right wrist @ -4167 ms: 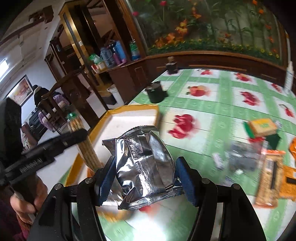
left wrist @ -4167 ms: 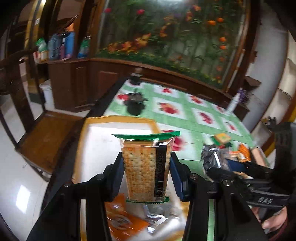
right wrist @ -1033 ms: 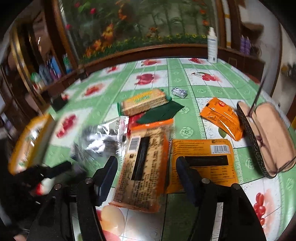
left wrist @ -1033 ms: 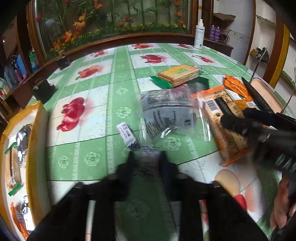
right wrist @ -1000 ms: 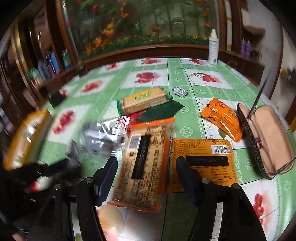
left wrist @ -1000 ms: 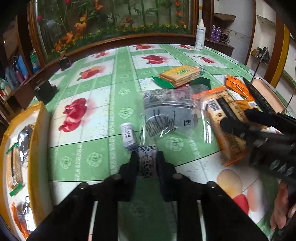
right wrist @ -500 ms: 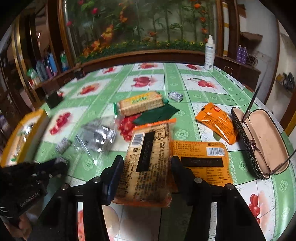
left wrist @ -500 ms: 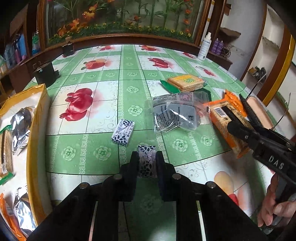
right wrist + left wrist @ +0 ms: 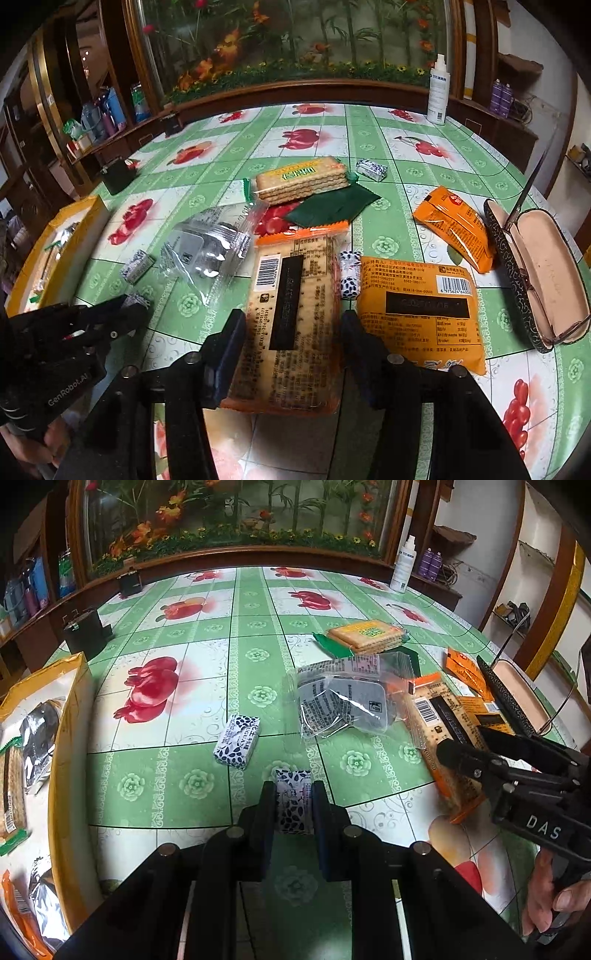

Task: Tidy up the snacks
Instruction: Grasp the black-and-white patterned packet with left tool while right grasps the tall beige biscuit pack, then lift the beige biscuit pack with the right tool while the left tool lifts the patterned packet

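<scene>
While most snacks lie loose on the green-checked worktop (image 9: 255,602), a yellow-rimmed tray (image 9: 68,716) at its left edge already holds several: a silver foil packet (image 9: 37,734), a green-ended cracker pack (image 9: 13,786) and, nearer the camera, an orange wrapper (image 9: 18,915) beside more foil. An open glasses case (image 9: 532,273) lies at the right edge with spectacles resting in it.

Only the left wrist view looks into the tray; from the right wrist view it is a thin yellow strip whose contents are too small to tell. The right wrist view alone shows a small blue-patterned candy (image 9: 371,169) behind the cracker stack (image 9: 303,179), another (image 9: 350,274) wedged between the two large orange packs, and the whole of the flat orange packet (image 9: 421,302) and the small orange sachet (image 9: 456,229).

The left hand-held gripper (image 9: 293,803) is clamped together on a small blue-and-white patterned candy (image 9: 293,801), low over the worktop; a matching candy (image 9: 237,741) lies just beyond it, near a clear bag (image 9: 343,701). The right hand-held gripper (image 9: 291,328) straddles a long orange-ended biscuit pack (image 9: 291,314); its jaws are opening, the pack lies between them, and the pads look to be just off its sides
</scene>
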